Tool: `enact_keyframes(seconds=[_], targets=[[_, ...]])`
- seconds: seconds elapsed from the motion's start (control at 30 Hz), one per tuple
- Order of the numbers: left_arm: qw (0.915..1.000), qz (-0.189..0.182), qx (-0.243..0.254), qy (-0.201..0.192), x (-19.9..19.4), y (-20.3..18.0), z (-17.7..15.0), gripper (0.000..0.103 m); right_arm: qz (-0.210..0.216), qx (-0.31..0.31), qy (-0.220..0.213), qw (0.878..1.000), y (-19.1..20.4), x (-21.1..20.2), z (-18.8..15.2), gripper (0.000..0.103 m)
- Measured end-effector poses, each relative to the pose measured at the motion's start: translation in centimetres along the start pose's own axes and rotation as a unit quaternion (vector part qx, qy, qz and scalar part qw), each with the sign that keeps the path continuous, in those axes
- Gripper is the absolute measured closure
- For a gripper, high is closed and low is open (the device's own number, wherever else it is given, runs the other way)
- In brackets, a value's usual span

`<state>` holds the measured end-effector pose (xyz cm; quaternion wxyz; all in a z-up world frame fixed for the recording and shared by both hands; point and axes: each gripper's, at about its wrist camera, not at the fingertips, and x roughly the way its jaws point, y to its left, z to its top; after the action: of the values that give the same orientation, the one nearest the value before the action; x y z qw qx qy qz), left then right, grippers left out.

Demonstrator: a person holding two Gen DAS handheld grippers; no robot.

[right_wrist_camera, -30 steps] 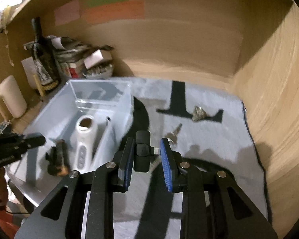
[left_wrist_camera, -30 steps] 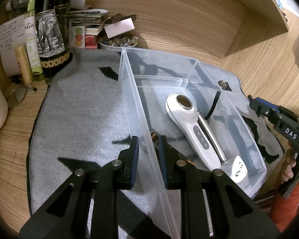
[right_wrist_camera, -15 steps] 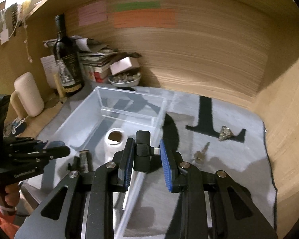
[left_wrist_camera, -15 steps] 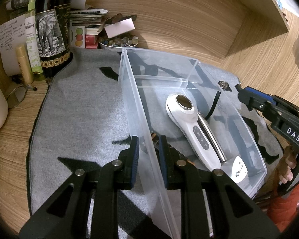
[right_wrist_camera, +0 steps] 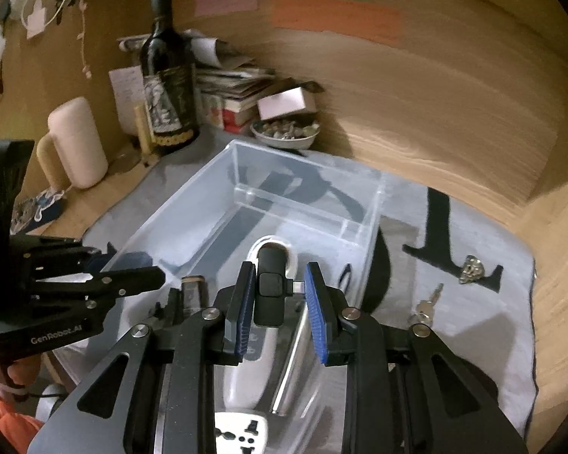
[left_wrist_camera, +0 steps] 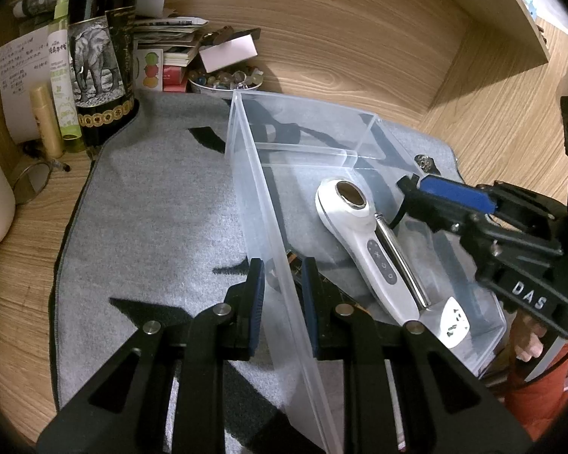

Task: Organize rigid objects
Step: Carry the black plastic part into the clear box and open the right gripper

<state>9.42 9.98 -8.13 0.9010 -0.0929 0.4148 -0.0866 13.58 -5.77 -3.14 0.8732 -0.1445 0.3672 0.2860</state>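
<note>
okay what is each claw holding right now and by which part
The right claw holds a small black gadget by its two flat sides, above the clear bin. The left claw straddles the bin's left wall; a firm pinch cannot be told.

Left gripper (left_wrist_camera: pixel 281 302) clamped, right gripper (right_wrist_camera: pixel 279 299) seemingly gripping.

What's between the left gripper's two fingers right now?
In the left wrist view, the left gripper straddles the near side wall of the clear plastic bin: one finger outside over the grey mat, one inside the bin.

Black left gripper (left_wrist_camera: pixel 282 304) and right gripper (right_wrist_camera: pixel 280 299), silver screws, blue-padded jaws, orange sleeve (left_wrist_camera: pixel 537 389).
</note>
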Motion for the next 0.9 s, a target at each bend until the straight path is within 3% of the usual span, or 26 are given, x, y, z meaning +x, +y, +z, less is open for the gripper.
enact_keyframes(seconds=[0.57,0.63,0.7,0.83,0.9], targets=[[1.0000,0.002,-0.007,0.000,0.0,0.2,-0.1,0.084,0.023,-0.022,0.037,0.999,1.6,1.7,-0.3,0.078],[1.0000,0.001,-0.008,0.001,0.0,0.2,-0.1,0.084,0.024,-0.019,0.040,0.999,1.4,1.7,-0.3,0.072],[0.9999,0.002,-0.011,0.001,-0.1,0.2,-0.1,0.084,0.022,-0.016,0.034,0.999,1.2,1.5,-0.4,0.058],[0.9999,0.003,-0.012,-0.004,-0.3,0.1,0.0,0.084,0.018,-0.002,0.022,1.000,0.5,0.7,-0.4,0.056],[0.9999,0.004,-0.013,-0.006,-0.4,0.1,0.0,0.084,0.013,0.006,0.015,1.000,-0.1,0.3,-0.3,0.046]])
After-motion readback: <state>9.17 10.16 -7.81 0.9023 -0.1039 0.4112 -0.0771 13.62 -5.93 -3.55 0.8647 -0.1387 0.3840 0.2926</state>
